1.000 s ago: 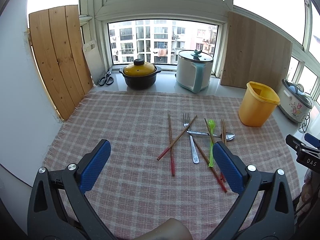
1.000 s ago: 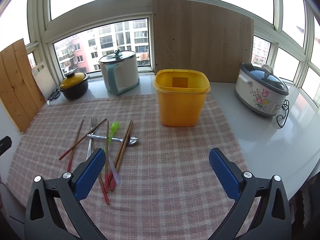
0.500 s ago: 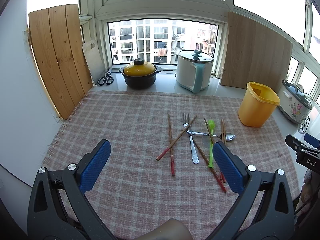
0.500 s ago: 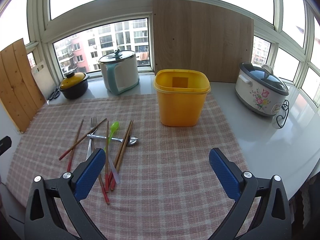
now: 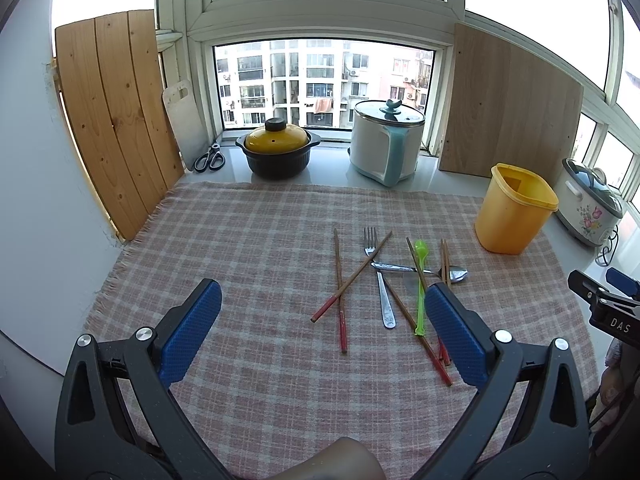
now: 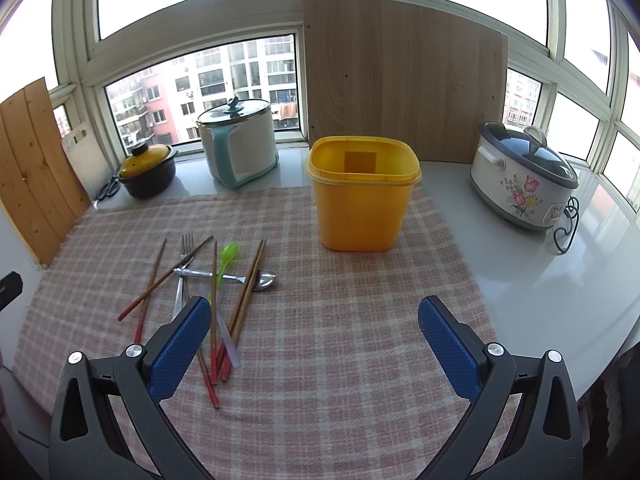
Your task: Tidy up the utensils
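A checked cloth [image 6: 360, 320] covers the surface. A yellow tub [image 6: 362, 196] stands upright near the cloth's far right corner. The left hand-held gripper [image 5: 320, 320] and right hand-held gripper [image 6: 314, 334] hover, jaws wide apart, holding nothing. Chopsticks [image 5: 340, 292], a fork [image 5: 378, 276], a green spoon [image 5: 420, 280] and a metal spoon [image 6: 240, 278] lie crossed mid-cloth.

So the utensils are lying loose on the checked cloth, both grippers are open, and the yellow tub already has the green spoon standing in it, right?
Not quite. The green spoon is still lying in the pile on the checked cloth, and the right wrist view looks into the yellow tub and shows nothing in it. The rest holds: the utensils lie loose, and the left gripper and right gripper are both open.
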`<state>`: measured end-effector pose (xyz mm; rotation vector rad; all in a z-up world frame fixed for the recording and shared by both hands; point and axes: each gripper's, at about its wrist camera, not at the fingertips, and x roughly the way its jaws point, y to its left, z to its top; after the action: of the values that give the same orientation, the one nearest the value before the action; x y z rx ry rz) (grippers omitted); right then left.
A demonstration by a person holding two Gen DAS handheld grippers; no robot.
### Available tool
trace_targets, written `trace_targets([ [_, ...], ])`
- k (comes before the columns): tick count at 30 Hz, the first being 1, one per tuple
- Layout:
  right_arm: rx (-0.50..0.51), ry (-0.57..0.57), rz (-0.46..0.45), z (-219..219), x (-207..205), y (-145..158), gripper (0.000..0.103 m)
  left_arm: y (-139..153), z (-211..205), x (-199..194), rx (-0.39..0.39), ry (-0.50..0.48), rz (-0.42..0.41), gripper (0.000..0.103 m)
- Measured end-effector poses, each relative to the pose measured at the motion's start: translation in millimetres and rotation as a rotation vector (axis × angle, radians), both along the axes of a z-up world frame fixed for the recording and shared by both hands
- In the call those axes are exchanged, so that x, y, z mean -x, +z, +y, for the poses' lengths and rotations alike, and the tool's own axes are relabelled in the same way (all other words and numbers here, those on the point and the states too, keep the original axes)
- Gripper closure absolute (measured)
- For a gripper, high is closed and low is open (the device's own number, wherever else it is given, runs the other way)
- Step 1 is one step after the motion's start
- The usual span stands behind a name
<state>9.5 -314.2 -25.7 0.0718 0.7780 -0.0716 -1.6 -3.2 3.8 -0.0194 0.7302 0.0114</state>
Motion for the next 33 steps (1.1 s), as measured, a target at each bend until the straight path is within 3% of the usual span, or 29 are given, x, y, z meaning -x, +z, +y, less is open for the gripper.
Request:
trace_targets([
  [22, -0.010, -0.011, 0.023, -0.1, -4.4, -7.9, 0.001, 1.3, -8.8, 2.9, -0.002, 0.000, 0.013, 0.000],
  [33, -0.025, 0.002, 0.038, -5.1, -10.7, -13.8, 0.001, -15.4, -2.1, -3.2, -0.004, 0.044, 0.023, 0.000],
])
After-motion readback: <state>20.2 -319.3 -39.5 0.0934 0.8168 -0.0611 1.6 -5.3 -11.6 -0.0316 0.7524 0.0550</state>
